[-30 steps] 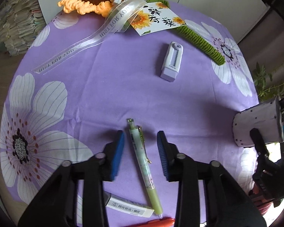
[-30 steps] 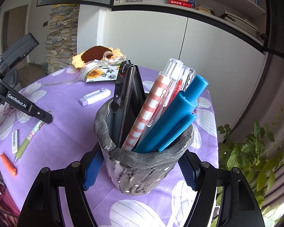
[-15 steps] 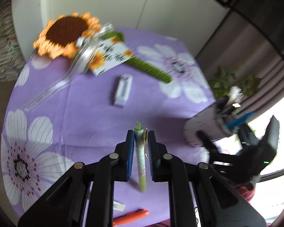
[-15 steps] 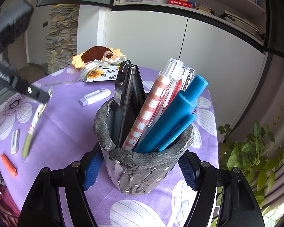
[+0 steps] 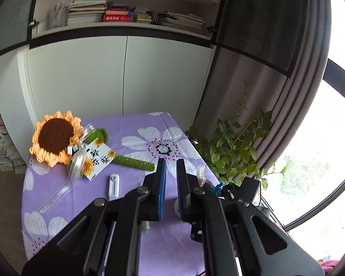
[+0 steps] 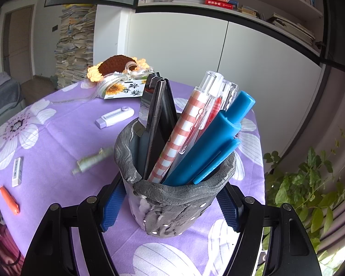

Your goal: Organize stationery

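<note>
- Left gripper (image 5: pixel 170 170): fingers narrow, almost together, nothing seen between them.
- Right gripper (image 6: pixel 170 207): fingers clamp the cup (image 6: pixel 172 197) on the worktop (image 6: pixel 57 138).
- Green pen (image 6: pixel 91 163): blurred, left of the cup.

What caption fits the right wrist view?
Right gripper clamps the grey pen holder packed with pens; blurred green pen and eraser at picture left.

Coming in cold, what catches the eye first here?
The grey pen cup, crammed with pens and clamped in the right gripper's jaws, fills the right wrist view. Left of it a blurred green pen shows over the purple flowered tablecloth. An orange crochet sunflower sits at its far end.
</note>
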{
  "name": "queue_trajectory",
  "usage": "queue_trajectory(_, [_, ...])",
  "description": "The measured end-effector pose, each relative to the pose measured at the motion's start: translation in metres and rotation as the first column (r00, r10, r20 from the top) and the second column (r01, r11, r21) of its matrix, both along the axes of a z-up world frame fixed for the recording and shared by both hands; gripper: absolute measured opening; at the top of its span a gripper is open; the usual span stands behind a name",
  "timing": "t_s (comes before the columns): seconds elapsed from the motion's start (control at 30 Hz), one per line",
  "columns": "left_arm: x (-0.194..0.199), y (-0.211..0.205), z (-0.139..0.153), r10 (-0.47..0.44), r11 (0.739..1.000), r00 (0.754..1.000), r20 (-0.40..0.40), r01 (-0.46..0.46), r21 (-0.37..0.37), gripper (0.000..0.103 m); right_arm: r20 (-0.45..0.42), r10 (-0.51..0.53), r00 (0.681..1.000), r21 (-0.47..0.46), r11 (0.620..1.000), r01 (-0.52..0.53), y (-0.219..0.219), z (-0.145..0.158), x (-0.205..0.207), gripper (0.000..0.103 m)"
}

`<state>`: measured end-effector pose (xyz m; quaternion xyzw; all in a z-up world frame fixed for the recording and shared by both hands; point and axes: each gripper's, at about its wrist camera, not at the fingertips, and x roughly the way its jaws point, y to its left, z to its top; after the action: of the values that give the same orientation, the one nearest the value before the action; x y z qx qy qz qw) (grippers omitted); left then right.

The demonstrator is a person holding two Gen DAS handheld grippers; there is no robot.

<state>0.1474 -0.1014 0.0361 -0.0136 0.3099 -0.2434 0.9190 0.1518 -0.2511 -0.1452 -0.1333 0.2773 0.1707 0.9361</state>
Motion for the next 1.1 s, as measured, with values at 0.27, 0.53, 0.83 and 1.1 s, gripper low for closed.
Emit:
queue_trajectory(0.27, [0.042,-0.009,-0.112,0.109,0.977,0.942,-0.316,-0.043,0.207,0.018,-0.001,0.001,1.000,0.003,1.000,-0.001,0.000,0.000,0.000,0.074])
queue_trajectory(0.53, [0.050,-0.007,-0.183,0.164,0.959,0.890,-0.426,-0.042,0.281,0.043,-0.015,0.005,1.000,0.008,1.000,-0.005,0.002,-0.002,0.001,0.074])
queue_trajectory(0.83, [0.050,-0.010,-0.195,0.168,0.945,0.905,-0.390,-0.035,0.327,0.028,-0.015,0.004,1.000,0.003,1.000,-0.004,0.003,-0.001,0.002,0.074])
queue_trajectory(1.1, [0.042,0.001,-0.173,0.138,0.963,0.921,-0.365,-0.039,0.266,0.012,-0.015,0.004,1.000,0.003,1.000,-0.004,0.003,-0.001,0.002,0.074])
